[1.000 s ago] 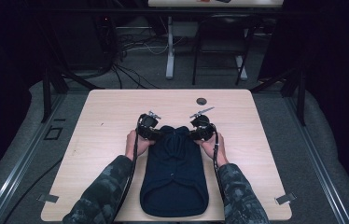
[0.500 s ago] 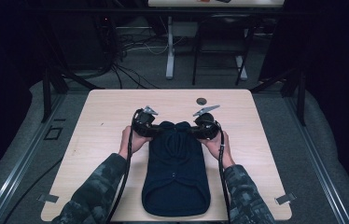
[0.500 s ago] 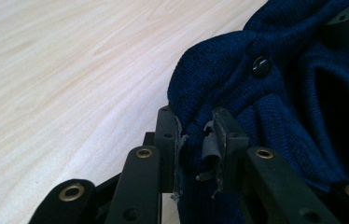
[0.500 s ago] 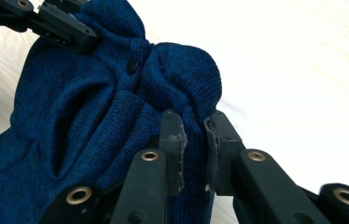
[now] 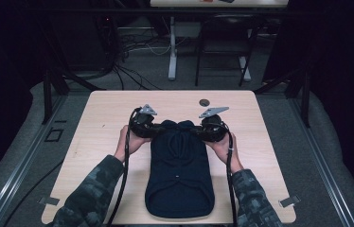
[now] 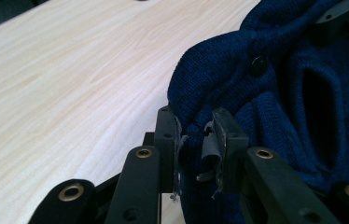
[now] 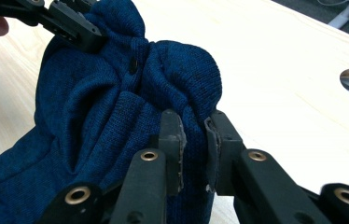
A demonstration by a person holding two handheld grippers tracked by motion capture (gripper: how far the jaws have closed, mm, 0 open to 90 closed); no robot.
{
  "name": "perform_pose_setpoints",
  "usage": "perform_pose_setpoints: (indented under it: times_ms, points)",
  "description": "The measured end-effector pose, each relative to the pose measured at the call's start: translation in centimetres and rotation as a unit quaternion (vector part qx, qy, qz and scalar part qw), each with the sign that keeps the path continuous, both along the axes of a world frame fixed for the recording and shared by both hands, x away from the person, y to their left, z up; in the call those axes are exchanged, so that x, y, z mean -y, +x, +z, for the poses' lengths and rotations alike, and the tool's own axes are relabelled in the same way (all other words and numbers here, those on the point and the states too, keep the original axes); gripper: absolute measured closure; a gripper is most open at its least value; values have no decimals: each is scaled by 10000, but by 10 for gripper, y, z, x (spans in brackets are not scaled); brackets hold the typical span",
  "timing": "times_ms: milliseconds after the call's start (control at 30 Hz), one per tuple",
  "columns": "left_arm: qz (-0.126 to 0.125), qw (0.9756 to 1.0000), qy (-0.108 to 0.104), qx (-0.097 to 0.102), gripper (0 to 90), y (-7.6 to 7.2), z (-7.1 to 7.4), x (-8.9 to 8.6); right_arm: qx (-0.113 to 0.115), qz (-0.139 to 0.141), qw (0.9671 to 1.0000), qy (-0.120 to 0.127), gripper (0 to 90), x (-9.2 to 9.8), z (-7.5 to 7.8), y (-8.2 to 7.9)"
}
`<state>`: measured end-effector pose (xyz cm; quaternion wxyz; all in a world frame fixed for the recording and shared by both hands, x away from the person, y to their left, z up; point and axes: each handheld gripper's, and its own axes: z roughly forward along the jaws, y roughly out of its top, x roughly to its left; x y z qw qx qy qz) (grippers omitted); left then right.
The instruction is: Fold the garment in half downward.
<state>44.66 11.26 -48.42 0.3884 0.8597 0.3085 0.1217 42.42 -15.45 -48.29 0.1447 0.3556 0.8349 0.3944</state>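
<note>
A dark blue knitted garment (image 5: 179,175) lies lengthwise down the middle of the table (image 5: 99,118). The left gripper (image 5: 152,128) and right gripper (image 5: 202,131) each pinch its bunched far end, one at each corner.

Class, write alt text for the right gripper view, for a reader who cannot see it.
The right gripper pinches a bunched fold of a dark blue knitted garment lying on a pale wooden table. The left gripper grips the garment's far side, top left.
</note>
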Motion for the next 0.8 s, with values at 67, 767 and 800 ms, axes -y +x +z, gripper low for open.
perform_pose_setpoints:
  times_ms: [67, 767, 800]
  points:
    - [-48, 10000, 33, 55, 757, -2, 2, 1, -4, 8, 10000, 29, 773, 1, 0, 0]
    - [-666, 9975, 65, -235, 744, -11, 16, 8, 261, 136, 9996, 43, 799, 11, 13, -14]
    - [-678, 9973, 49, -262, 745, -11, 15, 6, 298, 136, 9995, 43, 799, 11, 13, -15]
